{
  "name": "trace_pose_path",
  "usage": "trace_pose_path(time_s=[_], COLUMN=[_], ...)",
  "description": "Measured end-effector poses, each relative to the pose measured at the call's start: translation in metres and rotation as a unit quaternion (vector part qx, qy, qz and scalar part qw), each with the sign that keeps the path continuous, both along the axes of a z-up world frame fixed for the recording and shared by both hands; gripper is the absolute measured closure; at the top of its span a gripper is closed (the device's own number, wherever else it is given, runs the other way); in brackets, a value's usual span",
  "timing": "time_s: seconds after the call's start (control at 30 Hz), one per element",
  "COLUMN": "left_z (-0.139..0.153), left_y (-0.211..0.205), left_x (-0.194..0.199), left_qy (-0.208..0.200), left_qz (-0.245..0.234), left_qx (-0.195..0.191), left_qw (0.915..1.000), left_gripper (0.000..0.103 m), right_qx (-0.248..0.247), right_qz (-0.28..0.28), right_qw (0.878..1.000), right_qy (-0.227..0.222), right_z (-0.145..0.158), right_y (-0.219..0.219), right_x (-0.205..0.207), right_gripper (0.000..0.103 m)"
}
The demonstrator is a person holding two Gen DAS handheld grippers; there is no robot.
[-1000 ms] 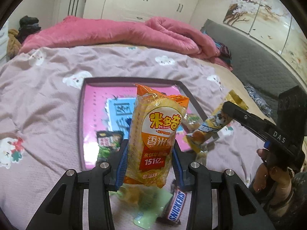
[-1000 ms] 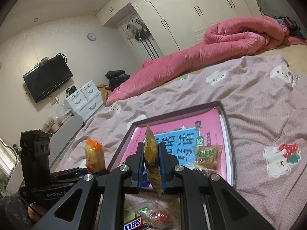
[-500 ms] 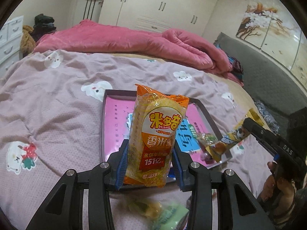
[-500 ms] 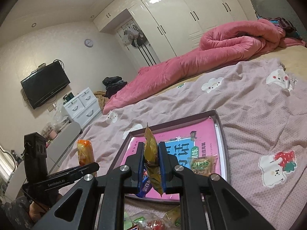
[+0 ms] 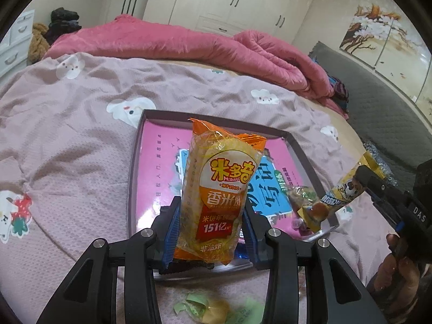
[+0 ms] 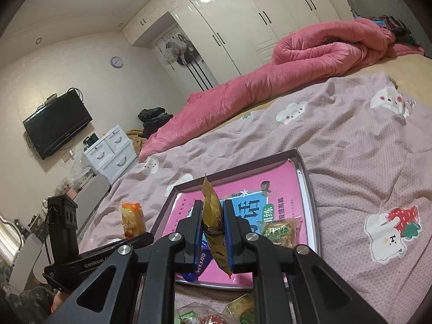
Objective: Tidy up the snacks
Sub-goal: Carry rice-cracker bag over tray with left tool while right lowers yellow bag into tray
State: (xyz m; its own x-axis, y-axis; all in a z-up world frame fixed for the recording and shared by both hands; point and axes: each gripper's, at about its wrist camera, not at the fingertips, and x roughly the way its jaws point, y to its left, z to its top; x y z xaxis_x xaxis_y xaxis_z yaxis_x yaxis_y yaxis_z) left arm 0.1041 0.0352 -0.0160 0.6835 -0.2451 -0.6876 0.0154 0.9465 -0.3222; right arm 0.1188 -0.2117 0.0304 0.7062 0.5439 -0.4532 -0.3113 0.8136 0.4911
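Note:
My left gripper (image 5: 209,232) is shut on an orange rice cracker pack (image 5: 218,197), held upright over the near edge of the dark-rimmed tray (image 5: 132,172) with a pink printed floor. My right gripper (image 6: 212,232) is shut on a gold snack wrapper (image 6: 212,213), also above the tray's (image 6: 306,186) near side. In the left wrist view the right gripper (image 5: 361,174) comes in from the right with that wrapper (image 5: 343,193). The right wrist view shows the left gripper (image 6: 135,239) and the orange pack (image 6: 132,220) left of the tray.
A green snack pack (image 6: 279,230) and a blue packet (image 6: 199,264) lie in the tray. Loose wrapped snacks (image 5: 205,306) sit on the lilac bedspread (image 5: 67,148) in front of it. A rolled pink quilt (image 5: 189,48) lies at the back. A hand (image 5: 391,264) holds the right gripper.
My left gripper has carried the orange pack forward and slightly down, so the tray's near edge now lies under it; the chocolate bar has left view. The right gripper has barely moved.

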Motion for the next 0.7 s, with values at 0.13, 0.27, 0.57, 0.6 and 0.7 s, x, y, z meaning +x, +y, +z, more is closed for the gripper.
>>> trace_pose_path(time_s=[0.13,0.27,0.57,0.6,0.7], left_z=[-0.004,-0.008,-0.016,-0.016,-0.017], left_y=[-0.004,-0.007,-0.015,-0.016,-0.016], left_x=[0.003,0.007,0.014,0.014,0.015], left_qy=[0.004,0.006,0.013,0.013,0.015], left_qz=[-0.003,-0.006,-0.016,-0.017,-0.018], left_qx=[0.002,0.0,0.002,0.002,0.001], left_qw=[1.0,1.0,0.9998,0.9998,0.9997], left_gripper=[0.06,0.06,0.06,0.06,0.06], right_qx=[0.01,0.016,0.037,0.042,0.071], right_qz=[-0.008,-0.013,-0.01,-0.01,-0.011], right_qw=[1.0,0.999,0.998,0.998,0.995], right_qy=[0.016,0.027,0.048,0.051,0.066], right_z=[-0.008,-0.014,-0.027,-0.029,-0.038], right_y=[-0.005,-0.007,-0.008,-0.009,-0.013], right_x=[0.006,0.008,0.013,0.014,0.017], right_gripper=[0.088,0.088,0.088,0.088,0.088])
